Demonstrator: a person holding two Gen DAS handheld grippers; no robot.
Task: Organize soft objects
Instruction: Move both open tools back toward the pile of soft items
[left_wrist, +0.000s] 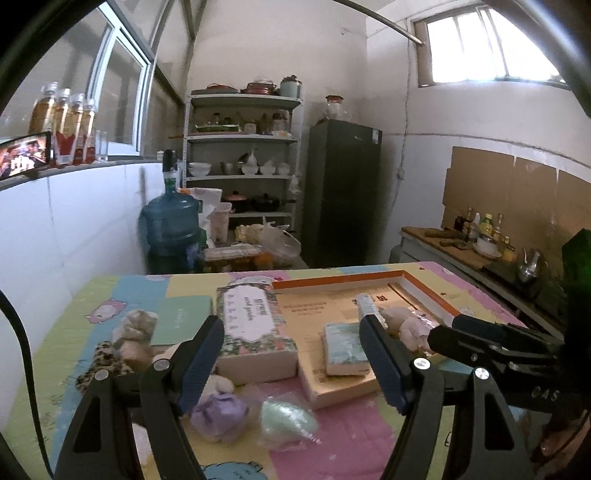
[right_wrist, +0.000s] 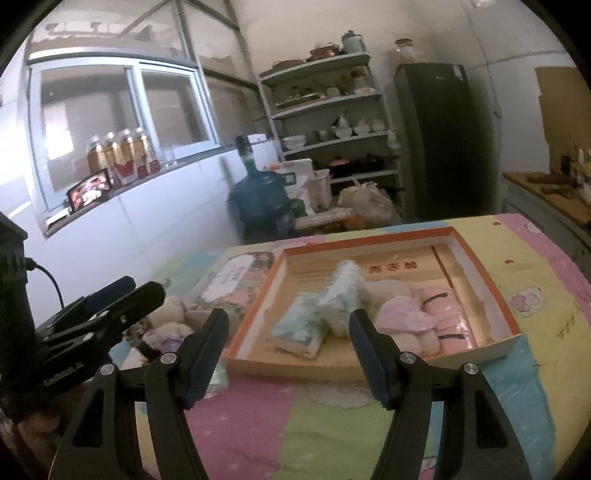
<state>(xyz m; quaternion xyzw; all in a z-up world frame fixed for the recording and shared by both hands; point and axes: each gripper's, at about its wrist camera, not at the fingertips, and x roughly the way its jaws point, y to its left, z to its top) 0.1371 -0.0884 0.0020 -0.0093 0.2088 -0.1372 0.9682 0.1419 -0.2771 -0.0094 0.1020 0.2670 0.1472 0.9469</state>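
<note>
A shallow orange-rimmed cardboard tray (right_wrist: 491, 280) lies on the pastel table mat (right_wrist: 314, 424). Inside it are a pale blue tissue pack (right_wrist: 301, 326), a white-blue rolled cloth (right_wrist: 341, 291), a pink soft piece (right_wrist: 404, 314) and pink wrapped items (right_wrist: 448, 317). Left of the tray, in the left wrist view, stand a floral tissue box (left_wrist: 255, 328), a beige plush (left_wrist: 135, 332), a leopard-print soft item (left_wrist: 101, 360), a purple soft ball (left_wrist: 219, 415) and a mint wrapped item (left_wrist: 288, 421). My left gripper (left_wrist: 291, 332) and my right gripper (right_wrist: 288, 321) are both open, above the table, holding nothing.
Beyond the table stand a blue water jug (left_wrist: 171, 225), a shelf of crockery (left_wrist: 243, 162) and a dark fridge (left_wrist: 343, 192). A counter with bottles (left_wrist: 484, 236) runs along the right wall. Bottles (left_wrist: 66, 125) and a lit phone (left_wrist: 24, 155) sit on the left window ledge.
</note>
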